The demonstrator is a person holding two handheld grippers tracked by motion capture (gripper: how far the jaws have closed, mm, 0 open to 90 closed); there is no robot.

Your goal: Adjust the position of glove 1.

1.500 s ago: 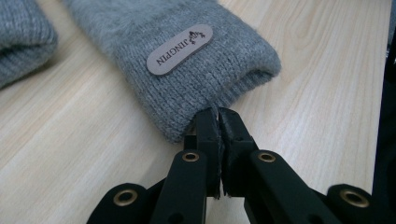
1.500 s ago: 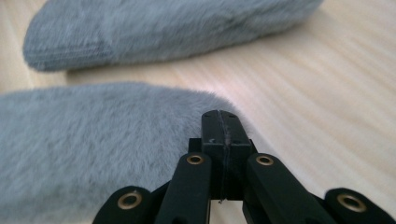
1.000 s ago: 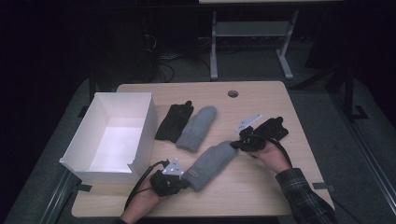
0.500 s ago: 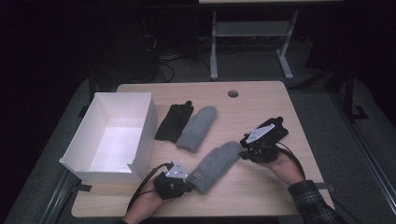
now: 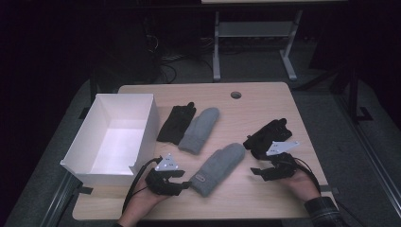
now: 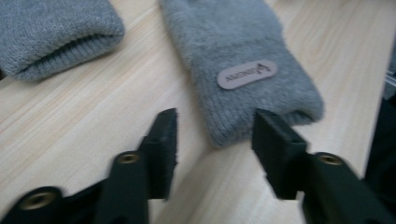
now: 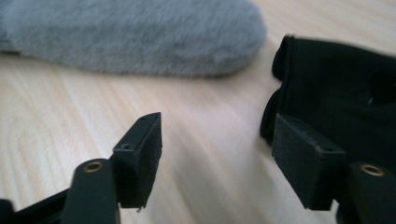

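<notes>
Wooden table [image 5: 265,104] w/ a white box [image 5: 116,137] at its left edge. Near front centre lies a grey mitten [image 5: 218,168] — cuff toward the left gripper [image 5: 185,184], whose jaws are spread wide just short of the cuff, gripping nothing. A second grey mitten [image 5: 200,129] sits farther back, touching a black glove [image 5: 176,124]. Right gripper [image 5: 255,171] — jaws also wide apart, empty, beside another black glove [image 5: 267,137].

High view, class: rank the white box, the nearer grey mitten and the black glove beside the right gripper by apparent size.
1. white box, clearly largest
2. nearer grey mitten
3. black glove, smallest, though it looks crumpled, so its true size is unsure
</notes>
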